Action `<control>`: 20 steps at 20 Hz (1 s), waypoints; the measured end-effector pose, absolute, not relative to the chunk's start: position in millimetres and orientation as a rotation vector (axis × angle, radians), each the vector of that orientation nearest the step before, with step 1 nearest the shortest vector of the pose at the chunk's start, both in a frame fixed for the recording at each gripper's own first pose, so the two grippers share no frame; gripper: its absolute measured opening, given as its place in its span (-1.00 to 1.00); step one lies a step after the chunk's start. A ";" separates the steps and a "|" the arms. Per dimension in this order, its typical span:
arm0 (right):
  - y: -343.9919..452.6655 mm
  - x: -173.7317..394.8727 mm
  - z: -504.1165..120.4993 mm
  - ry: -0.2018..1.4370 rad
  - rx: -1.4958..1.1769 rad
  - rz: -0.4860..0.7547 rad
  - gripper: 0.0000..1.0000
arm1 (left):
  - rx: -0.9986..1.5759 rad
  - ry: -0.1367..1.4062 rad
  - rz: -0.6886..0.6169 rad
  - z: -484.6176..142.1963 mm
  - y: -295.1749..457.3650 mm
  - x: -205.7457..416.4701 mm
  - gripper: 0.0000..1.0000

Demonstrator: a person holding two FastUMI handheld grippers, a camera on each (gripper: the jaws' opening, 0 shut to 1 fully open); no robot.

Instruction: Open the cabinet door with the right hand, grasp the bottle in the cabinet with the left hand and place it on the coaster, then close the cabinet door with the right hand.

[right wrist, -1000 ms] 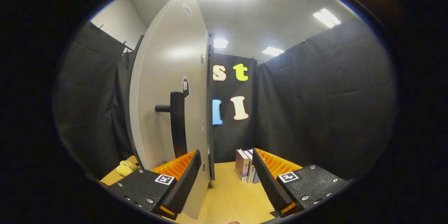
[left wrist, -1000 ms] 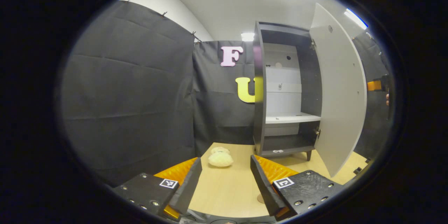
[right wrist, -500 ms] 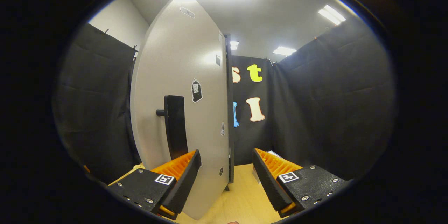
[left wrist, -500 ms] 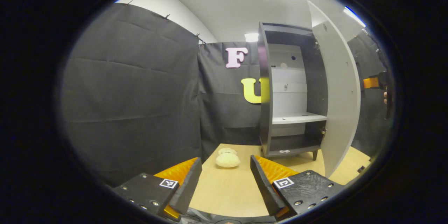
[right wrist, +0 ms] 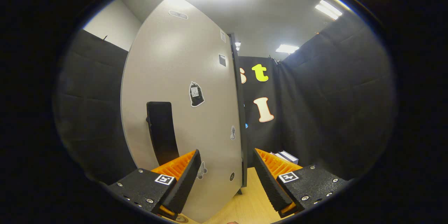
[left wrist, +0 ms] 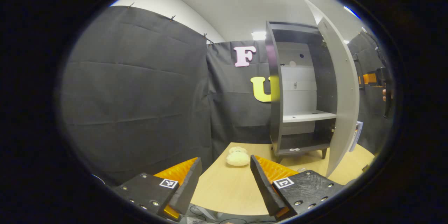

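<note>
The dark cabinet [left wrist: 274, 91] stands at the back of the wooden table [left wrist: 224, 189]. Its grey door [left wrist: 344, 87] hangs partly open, and the white middle shelf [left wrist: 308, 116] is bare. A small pale item [left wrist: 294, 149] lies on the bottom board. My left gripper [left wrist: 225, 162] is open and holds nothing, well in front of the cabinet. My right gripper [right wrist: 226, 152] is open right before the door's outer face [right wrist: 182, 77], beside the black handle [right wrist: 161, 131]. In the left gripper view the right gripper [left wrist: 374, 78] sits past the door, held by a hand.
A cream plush toy [left wrist: 238, 158] lies on the table between my left gripper and the cabinet. Books [right wrist: 285, 155] stand right of the cabinet, also books [left wrist: 357, 131] past the door's edge. Black cloth walls close in on all sides.
The door has swung further towards the cabinet. My right gripper has come round to face the door's outer side. The cabinet has shifted right in the left gripper view.
</note>
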State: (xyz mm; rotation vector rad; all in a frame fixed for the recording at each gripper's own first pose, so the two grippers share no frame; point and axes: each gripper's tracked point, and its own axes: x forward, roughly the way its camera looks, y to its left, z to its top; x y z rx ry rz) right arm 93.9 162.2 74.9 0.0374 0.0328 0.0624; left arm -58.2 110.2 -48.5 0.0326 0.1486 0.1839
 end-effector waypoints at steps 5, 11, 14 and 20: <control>195.7 113.4 69.2 0.041 0.051 0.148 0.85 | 0.038 0.154 0.242 -50.1 115.0 -58.1 0.67; 237.8 136.9 57.4 0.070 0.044 0.254 0.88 | 0.042 0.163 0.307 -53.4 120.9 -61.6 0.75; 244.0 138.6 55.3 0.072 0.034 0.275 0.88 | 0.041 0.157 0.316 -52.7 120.2 -62.3 0.75; 241.4 128.7 48.2 0.073 -0.004 0.280 0.88 | 0.036 0.143 0.281 -50.3 115.8 -63.5 0.73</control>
